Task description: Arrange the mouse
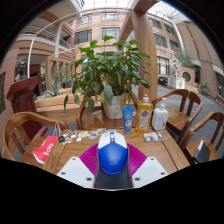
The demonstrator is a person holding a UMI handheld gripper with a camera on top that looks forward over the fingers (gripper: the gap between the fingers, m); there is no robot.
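Between the two white fingers [72, 172] of the gripper [112, 172] sits a blue mouse [112, 153]. Its rounded back points up and away from the camera. Pink pads [92, 158] show on the inside of each finger, one at each side of the mouse. Both pads look pressed right up against the mouse, so the gripper is squeezing it.

Under the mouse is a brown wooden table [70, 150]. I cannot tell if the mouse rests on the table or is lifted just off it.

A little farther along the table, off to the left, lies a red packet [45, 149] near the table's edge. Beyond the mouse there are a few small things in a row across the table, too small to make out.

Past those stand some bottles. A blue bottle [128, 117] is near the middle. An orange bottle [146, 116] stands just beside it on the right. A white jug [160, 118] stands next to that one.

Behind the bottles is a big green plant [105, 68] in a light pot [113, 107]. Its long leaves spread wide to both sides.

Wooden chairs [20, 130] stand around the table, on the left and on the right.

Far at the back is a tall building [100, 25] with many windows and railings.
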